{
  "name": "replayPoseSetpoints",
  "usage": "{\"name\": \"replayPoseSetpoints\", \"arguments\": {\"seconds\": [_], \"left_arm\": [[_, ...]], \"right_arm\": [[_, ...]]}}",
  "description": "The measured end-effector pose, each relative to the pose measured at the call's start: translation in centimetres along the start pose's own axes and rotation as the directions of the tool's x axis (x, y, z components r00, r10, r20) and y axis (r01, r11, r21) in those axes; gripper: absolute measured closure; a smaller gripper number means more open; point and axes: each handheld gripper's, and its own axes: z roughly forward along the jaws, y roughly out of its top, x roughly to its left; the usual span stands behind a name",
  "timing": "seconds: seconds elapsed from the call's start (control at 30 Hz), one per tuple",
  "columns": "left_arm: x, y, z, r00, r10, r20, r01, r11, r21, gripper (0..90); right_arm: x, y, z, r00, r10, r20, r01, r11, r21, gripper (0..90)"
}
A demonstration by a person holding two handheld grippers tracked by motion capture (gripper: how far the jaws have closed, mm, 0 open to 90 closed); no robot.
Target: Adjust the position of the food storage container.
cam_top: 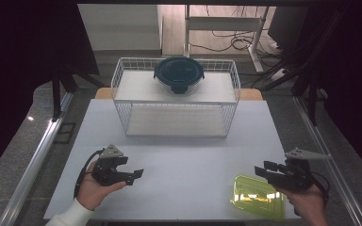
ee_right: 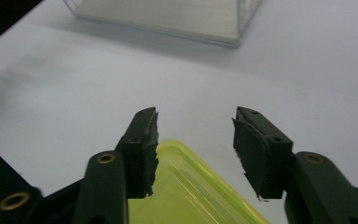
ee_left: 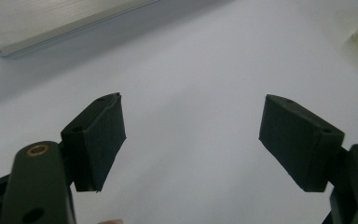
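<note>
A translucent yellow-green flat container lies upside down near the table's front right corner. My right gripper hovers over its far edge with the jaws apart and nothing pressed between them; in the right gripper view the yellow-green plastic lies beneath the jaws. My left gripper rests low at the front left, wide open over bare table, as the left gripper view confirms. A round glass bowl with a dark blue lid stands on the top shelf of a white wire rack.
The wire rack takes up the far middle of the white table, and its lower shelf holds nothing. A metal rail runs along the table's left side. Cables and a stand's legs lie on the floor beyond the table.
</note>
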Motion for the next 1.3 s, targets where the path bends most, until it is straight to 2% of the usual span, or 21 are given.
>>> {"name": "replayPoseSetpoints", "arguments": {"seconds": [0.17, 0.27, 0.3, 0.33, 0.4, 0.47, 0.53, 0.67, 0.7, 0.73, 0.77, 0.83, 0.9, 1.13, 1.3], "left_arm": [[0.0, 0.0, 0.0, 1.0000, 0.006, 0.004, -0.006, 1.0000, 0.003, 21.7], [0.0, 0.0, 0.1, 0.9999, 0.008, 0.006, -0.009, 0.9999, 0.008, 21.7], [0.0, 0.0, 0.2, 0.9999, 0.008, 0.008, -0.008, 0.9999, 0.010, 21.7], [0.0, 0.0, 0.2, 0.9999, 0.008, 0.008, -0.008, 0.9999, 0.010, 21.7], [0.0, 0.0, 0.2, 0.9999, 0.009, 0.008, -0.009, 0.9999, 0.011, 21.7], [0.0, 0.1, 0.2, 1.0000, 0.004, 0.008, -0.004, 1.0000, 0.008, 21.7], [0.0, 0.1, 0.2, 0.9999, 0.007, 0.009, -0.008, 0.9999, 0.011, 21.7], [0.0, 0.0, 0.3, 0.9999, 0.005, 0.009, -0.005, 0.9999, 0.013, 21.7], [-0.1, 0.0, 0.4, 0.9999, 0.006, 0.009, -0.006, 0.9999, 0.014, 21.8], [-0.1, 0.0, 0.4, 0.9999, 0.006, 0.009, -0.007, 0.9999, 0.015, 21.7], [-0.1, 0.0, 0.4, 0.9999, 0.003, 0.010, -0.003, 0.9999, 0.016, 21.7], [0.0, -0.1, 0.5, 1.0000, 0.001, 0.008, -0.001, 0.9998, 0.019, 21.7], [0.0, -0.1, 0.4, 1.0000, 0.000, 0.008, 0.000, 0.9998, 0.019, 21.7], [-0.1, -0.2, 0.4, 1.0000, 0.005, 0.004, -0.005, 0.9998, 0.022, 21.8], [0.1, -0.2, 0.5, 1.0000, 0.003, 0.003, -0.003, 0.9997, 0.024, 21.8]], "right_arm": [[-0.7, -1.7, -1.9, 0.9993, -0.002, 0.039, 0.002, 1.000, 0.016, 67.1], [-1.1, -2.9, -2.6, 0.9976, -0.003, 0.069, 0.000, 0.999, 0.054, 76.2], [-1.4, -3.6, -3.1, 0.9951, -0.011, 0.098, 0.004, 0.997, 0.076, 81.6], [-1.4, -3.6, -3.1, 0.9951, -0.011, 0.098, 0.004, 0.997, 0.076, 81.6], [-1.6, -4.1, -3.5, 0.9910, -0.026, 0.132, 0.012, 0.994, 0.111, 86.7], [-1.9, -4.6, -4.0, 0.9847, -0.040, 0.170, 0.013, 0.987, 0.158, 88.7], [-2.2, -5.2, -4.3, 0.9807, -0.035, 0.192, -0.006, 0.977, 0.211, 88.9], [-3.0, -6.8, -3.6, 0.9719, -0.029, 0.233, -0.044, 0.951, 0.305, 88.9], [-3.2, -7.1, -3.3, 0.9713, -0.027, 0.236, -0.054, 0.943, 0.329, 88.9], [-3.3, -7.7, -2.7, 0.9703, -0.042, 0.238, -0.052, 0.926, 0.373, 88.9], [-3.3, -7.7, -2.7, 0.9703, -0.042, 0.238, -0.052, 0.926, 0.373, 88.9], [-3.3, -8.0, -2.2, 0.9711, -0.039, 0.235, -0.061, 0.913, 0.402, 88.9], [-3.2, -8.0, -1.9, 0.9707, -0.042, 0.237, -0.063, 0.906, 0.419, 88.9], [-2.5, -7.9, -1.1, 0.9774, -0.040, 0.208, -0.057, 0.896, 0.441, 89.0], [-1.9, -7.4, -0.6, 0.9833, -0.029, 0.180, -0.052, 0.902, 0.429, 88.9]]}}
